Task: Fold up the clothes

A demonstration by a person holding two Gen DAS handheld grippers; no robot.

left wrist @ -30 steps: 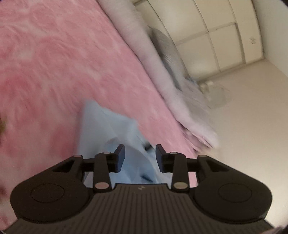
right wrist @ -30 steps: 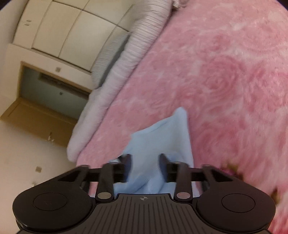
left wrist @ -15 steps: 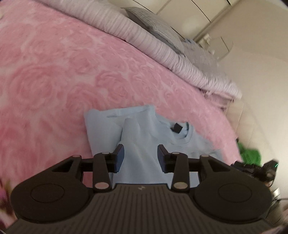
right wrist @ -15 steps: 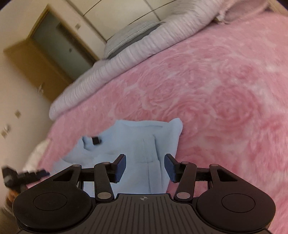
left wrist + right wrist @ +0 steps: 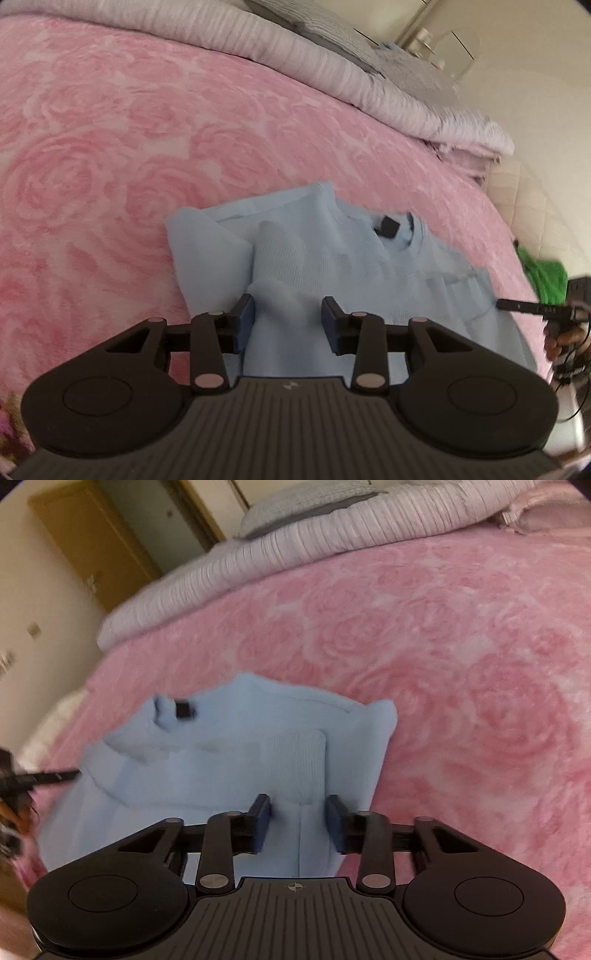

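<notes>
Both the left gripper point(image 5: 288, 314) and right gripper point(image 5: 298, 812) are closing, jaws half apart and gripping nothing, over the blue sweater point(image 5: 332, 266) lying just ahead on the pink blanket point(image 5: 110, 147).

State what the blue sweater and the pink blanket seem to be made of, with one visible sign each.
Sweater: looks like soft matte knit, perhaps cotton; fine ribbing shows on its cuff.
Blanket: looks like plush fleece, likely synthetic; fuzzy surface with raised rose patterns.
</notes>
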